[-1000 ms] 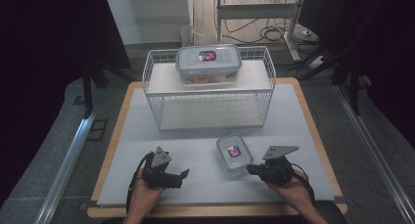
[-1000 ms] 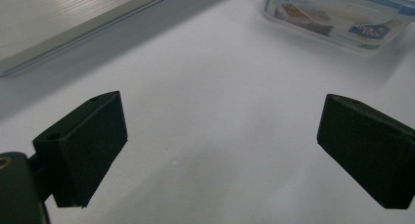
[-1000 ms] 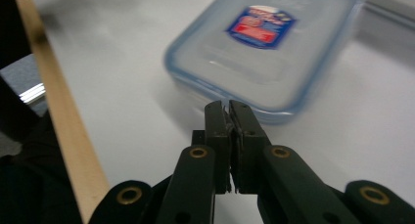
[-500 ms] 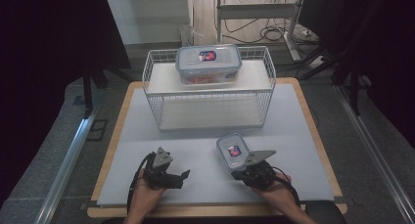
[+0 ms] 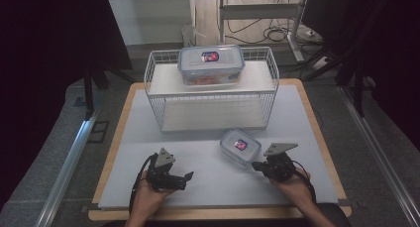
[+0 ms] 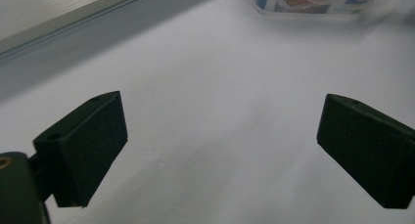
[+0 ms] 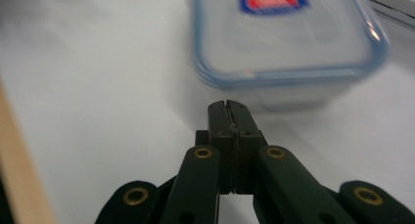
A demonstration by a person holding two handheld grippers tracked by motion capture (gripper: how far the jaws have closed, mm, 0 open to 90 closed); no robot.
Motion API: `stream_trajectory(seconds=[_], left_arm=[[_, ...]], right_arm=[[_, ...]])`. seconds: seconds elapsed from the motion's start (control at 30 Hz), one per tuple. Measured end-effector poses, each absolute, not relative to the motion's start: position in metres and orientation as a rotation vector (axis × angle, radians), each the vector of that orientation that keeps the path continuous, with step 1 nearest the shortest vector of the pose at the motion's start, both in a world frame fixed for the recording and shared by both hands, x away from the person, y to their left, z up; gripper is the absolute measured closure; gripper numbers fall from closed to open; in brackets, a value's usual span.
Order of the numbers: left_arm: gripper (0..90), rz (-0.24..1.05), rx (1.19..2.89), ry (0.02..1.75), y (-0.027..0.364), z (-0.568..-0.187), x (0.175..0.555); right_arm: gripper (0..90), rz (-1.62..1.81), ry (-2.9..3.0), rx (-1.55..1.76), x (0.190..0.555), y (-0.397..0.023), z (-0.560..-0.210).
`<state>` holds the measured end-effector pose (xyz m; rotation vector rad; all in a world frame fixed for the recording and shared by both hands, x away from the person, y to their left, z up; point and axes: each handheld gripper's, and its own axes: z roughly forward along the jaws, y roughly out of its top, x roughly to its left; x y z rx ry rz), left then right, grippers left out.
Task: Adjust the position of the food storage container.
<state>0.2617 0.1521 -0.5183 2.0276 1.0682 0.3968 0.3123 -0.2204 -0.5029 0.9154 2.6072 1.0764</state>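
A small clear container with a blue-rimmed lid and a red and blue label (image 5: 240, 146) lies on the white mat. My right gripper (image 5: 255, 165) is just below and to the right of it, jaws pressed together with nothing between them. In the right gripper view the shut tips (image 7: 229, 106) point at the container's near wall (image 7: 288, 43), a short gap away. My left gripper (image 5: 187, 177) rests at the lower left of the mat, pointing right. Its jaws (image 6: 220, 131) stand wide open over bare mat, with the container (image 6: 313, 1) far ahead.
A white wire rack (image 5: 213, 88) stands at the back of the mat. A larger lidded container (image 5: 211, 63) sits on the rack's top shelf. The wooden table edge (image 5: 213, 214) runs along the front. Dark stands and cables lie beyond the table.
My right gripper swung left toward the small container, then came back to the right. The container now sits slightly farther up the mat. The left gripper has not moved.
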Motion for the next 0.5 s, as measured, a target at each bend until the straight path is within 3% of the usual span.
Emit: stream_trajectory(seconds=[0.3, 0.5], left_arm=[[12.4, 0.401, 2.008, 1.078, 0.156, -0.515, 0.266], [17.3, 0.391, 2.02, 1.062, 0.151, -0.516, 0.269]], right_arm=[[89.4, 1.09, 2.439, 1.067, 0.344, -0.252, -0.493], [89.2, 1.093, 2.446, 1.099, 0.384, -0.241, -0.495]])
